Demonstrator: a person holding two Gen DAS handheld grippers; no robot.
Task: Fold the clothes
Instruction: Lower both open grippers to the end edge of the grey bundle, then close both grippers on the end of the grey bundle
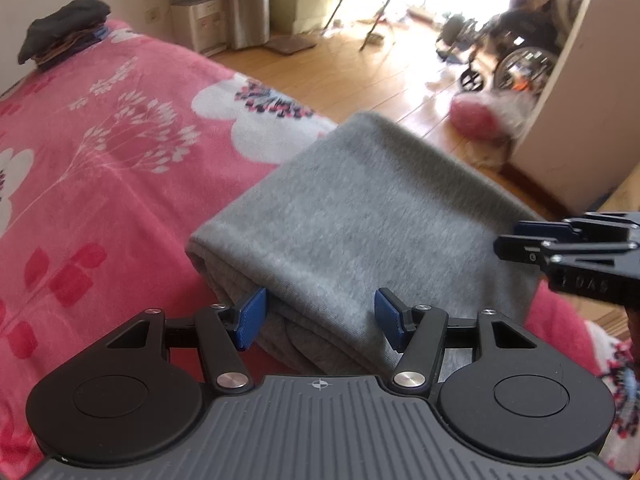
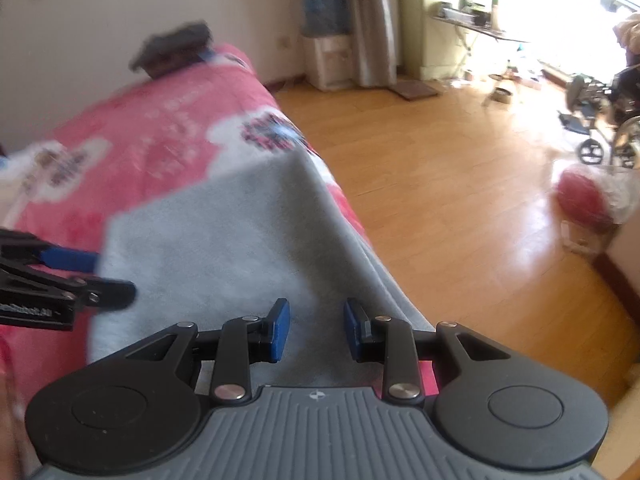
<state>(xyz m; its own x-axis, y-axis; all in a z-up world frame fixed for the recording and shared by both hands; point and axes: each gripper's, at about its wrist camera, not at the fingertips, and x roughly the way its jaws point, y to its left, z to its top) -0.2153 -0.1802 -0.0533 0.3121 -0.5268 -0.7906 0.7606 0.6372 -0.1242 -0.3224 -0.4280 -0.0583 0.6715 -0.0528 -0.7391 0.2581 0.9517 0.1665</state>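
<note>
A grey garment (image 1: 360, 208), folded into a thick rectangle, lies on the pink flowered blanket (image 1: 120, 160) near the bed's edge. My left gripper (image 1: 320, 316) stands open over its near end, the pads spread wide, the left pad against the fold. The right gripper (image 1: 508, 236) reaches in from the right edge of this view, at the garment's side. In the right wrist view my right gripper (image 2: 316, 328) hovers open, with a narrow gap, above the grey garment (image 2: 224, 248); nothing is pinched. The left gripper (image 2: 112, 272) shows at the left there.
A stack of dark folded clothes (image 1: 64, 32) sits at the bed's far end by the wall. Wooden floor (image 2: 440, 168) lies beyond the bed's edge, with a red bundle (image 2: 580, 196), a wheelchair (image 1: 516, 52) and a wall corner (image 1: 580, 100).
</note>
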